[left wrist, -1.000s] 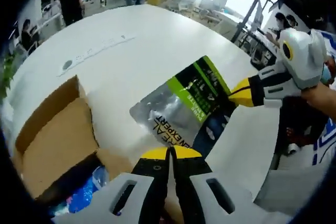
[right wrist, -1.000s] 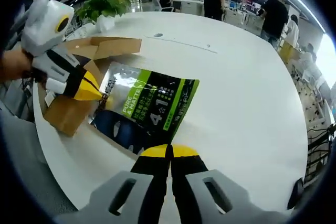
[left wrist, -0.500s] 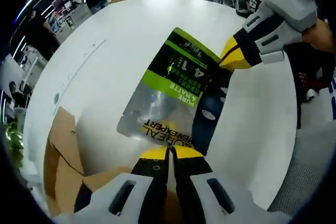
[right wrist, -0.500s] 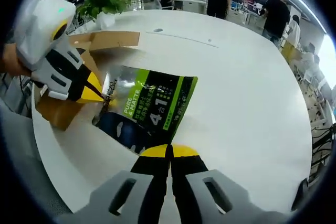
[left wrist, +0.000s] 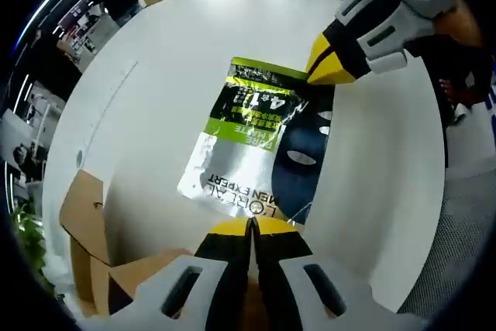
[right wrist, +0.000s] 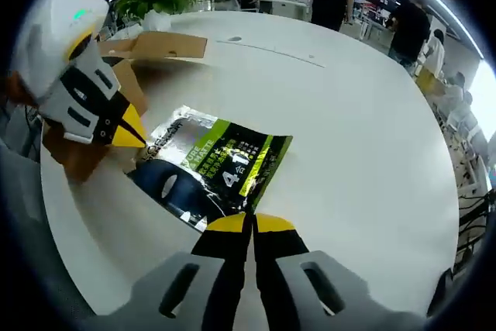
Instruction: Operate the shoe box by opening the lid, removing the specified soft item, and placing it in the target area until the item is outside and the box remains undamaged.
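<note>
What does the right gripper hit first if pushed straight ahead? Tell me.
Probably nothing new: the right gripper is already shut on the near edge of the foil pouch, which lies directly ahead on the white table.

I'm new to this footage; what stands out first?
A shiny silver, green and black pouch lies on the white table, pinched at opposite edges by both grippers, left and right. Beside it sits an open cardboard box.

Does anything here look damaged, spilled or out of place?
Nothing stands out. The foil pouch lies on the white table, held at opposite edges by both grippers, jaws shut. The cardboard box beside it stands open, with no visible tears.
</note>
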{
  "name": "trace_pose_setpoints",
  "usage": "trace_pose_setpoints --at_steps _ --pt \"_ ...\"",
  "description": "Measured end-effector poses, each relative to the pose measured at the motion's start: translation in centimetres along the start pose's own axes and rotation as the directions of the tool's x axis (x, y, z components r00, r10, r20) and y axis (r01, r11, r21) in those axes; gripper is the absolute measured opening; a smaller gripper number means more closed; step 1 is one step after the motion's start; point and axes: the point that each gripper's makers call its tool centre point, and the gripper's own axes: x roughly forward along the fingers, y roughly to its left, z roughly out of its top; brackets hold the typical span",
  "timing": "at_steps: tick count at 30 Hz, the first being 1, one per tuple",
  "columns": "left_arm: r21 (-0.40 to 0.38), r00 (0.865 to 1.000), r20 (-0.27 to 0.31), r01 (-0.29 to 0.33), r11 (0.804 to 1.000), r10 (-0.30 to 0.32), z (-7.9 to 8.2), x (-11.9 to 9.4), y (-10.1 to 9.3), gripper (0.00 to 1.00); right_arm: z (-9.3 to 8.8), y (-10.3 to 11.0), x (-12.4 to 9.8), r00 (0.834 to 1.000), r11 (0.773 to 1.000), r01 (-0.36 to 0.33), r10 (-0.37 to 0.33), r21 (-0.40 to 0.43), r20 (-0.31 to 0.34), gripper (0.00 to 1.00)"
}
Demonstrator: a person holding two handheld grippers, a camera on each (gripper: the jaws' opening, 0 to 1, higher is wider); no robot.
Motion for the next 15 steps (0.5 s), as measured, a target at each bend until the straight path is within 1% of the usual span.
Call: trace_pose_setpoints --at_steps 3,6,9,12,13,15 --pt "-0.050 0.999 0.045 -0.009 0.999 0.012 0.8 -0.7 0.4 0.00 0.0 -0.6 0.0 1.000 1.000 0.027 -0.027 -0.013 0.010 0.04" --pt "-0.090 0.996 0.086 0.000 0.996 0.008 1.6 -1.5 0.5 0.00 0.0 -1.0 -0.2 0.999 0.999 0.046 -0.046 -0.021 0.014 0.02" --pt "-0.113 0.994 0.105 0.012 0.994 0.000 1.8 -2.1 0.5 0.00 0.1 -1.3 -0.7 0.998 0.998 0.059 -0.058 -0.025 0.021 0.03" --pt "-0.115 0.994 0.114 0.013 0.993 0.001 1.7 -2.7 0.3 0.00 0.2 -1.4 -1.3 0.998 0.998 0.060 -0.059 -0.018 0.029 0.04" --pt "-0.128 0.992 0.125 0.019 0.992 -0.003 1.8 -3.0 0.2 0.00 0.3 -1.3 -1.6 0.998 0.998 0.057 -0.057 -0.003 0.036 0.05" --pt "-0.144 0.989 0.150 0.027 0.989 -0.005 2.0 -3.6 0.1 0.01 0.4 -1.3 -2.1 0.997 0.998 0.067 -0.067 -0.006 0.044 0.05"
